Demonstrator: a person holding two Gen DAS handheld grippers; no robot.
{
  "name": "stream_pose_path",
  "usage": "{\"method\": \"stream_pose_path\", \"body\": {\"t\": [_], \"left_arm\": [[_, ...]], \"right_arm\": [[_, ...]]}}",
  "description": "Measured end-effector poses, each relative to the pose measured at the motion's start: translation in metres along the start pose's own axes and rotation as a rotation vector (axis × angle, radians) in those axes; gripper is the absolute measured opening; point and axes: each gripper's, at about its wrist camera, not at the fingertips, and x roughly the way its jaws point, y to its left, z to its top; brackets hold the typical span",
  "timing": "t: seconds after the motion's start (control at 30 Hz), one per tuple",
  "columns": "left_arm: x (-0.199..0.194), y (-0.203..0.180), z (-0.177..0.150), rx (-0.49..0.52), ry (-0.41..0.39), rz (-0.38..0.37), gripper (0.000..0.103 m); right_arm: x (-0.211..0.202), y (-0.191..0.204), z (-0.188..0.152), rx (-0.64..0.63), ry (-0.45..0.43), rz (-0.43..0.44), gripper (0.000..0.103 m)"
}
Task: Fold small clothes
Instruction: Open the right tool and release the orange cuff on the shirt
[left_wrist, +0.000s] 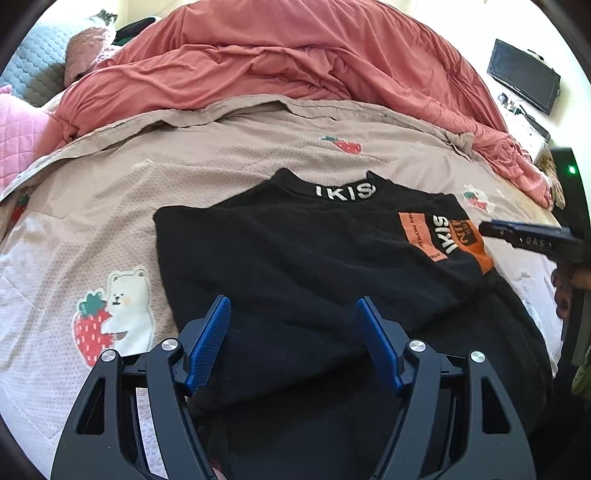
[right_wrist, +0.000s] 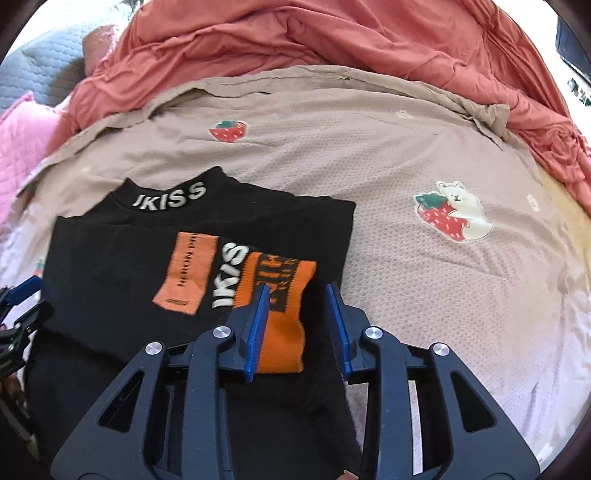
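Note:
A black sweater (left_wrist: 295, 251) with white collar lettering and an orange chest patch lies flat on the bed, sleeves folded in. My left gripper (left_wrist: 292, 301) hovers open over its lower left part, with nothing between the blue pads. In the right wrist view the sweater (right_wrist: 122, 266) lies to the left. The orange sleeve cuff (right_wrist: 284, 332) rests on it between the fingers of my right gripper (right_wrist: 297, 287), whose jaws stand apart without pressing on it. The right gripper (left_wrist: 532, 236) also shows at the sweater's right edge, and the left gripper (right_wrist: 22, 295) at its left edge.
The beige bedspread (left_wrist: 110, 184) with strawberry and bear patches covers the bed. A rumpled coral duvet (left_wrist: 295, 55) is piled behind it. A pink pillow (left_wrist: 18, 140) is far left, a dark screen (left_wrist: 524, 74) far right. A hand (left_wrist: 565, 291) holds the right gripper.

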Motion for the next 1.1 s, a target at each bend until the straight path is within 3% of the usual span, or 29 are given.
{"method": "stream_pose_path", "body": {"t": [0.17,0.4,0.63,0.67,0.73,0.87,1.1], "left_arm": [[-0.003,0.001,-0.002,0.003,0.005,0.013,0.079],[0.013,-0.002,-0.011,0.032,0.057,0.048,0.079],[0.006,-0.003,-0.008,0.024,0.046,0.029,0.079],[0.004,-0.004,-0.007,0.023,0.042,0.026,0.079],[0.001,-0.007,-0.005,0.028,0.037,0.024,0.08],[-0.007,-0.011,-0.003,0.041,0.022,0.029,0.082],[-0.019,-0.012,-0.002,0.043,-0.003,0.037,0.083]], "right_arm": [[-0.004,0.019,-0.014,-0.058,0.002,0.055,0.025],[0.022,0.024,-0.026,-0.063,0.069,0.051,0.029],[0.02,0.024,-0.026,-0.053,0.072,0.048,0.034],[0.018,0.024,-0.026,-0.051,0.069,0.048,0.036],[0.012,0.02,-0.029,-0.032,0.056,0.049,0.056],[0.003,0.012,-0.036,0.011,0.038,0.068,0.06],[-0.014,0.013,-0.045,0.018,-0.011,0.07,0.082]]}}
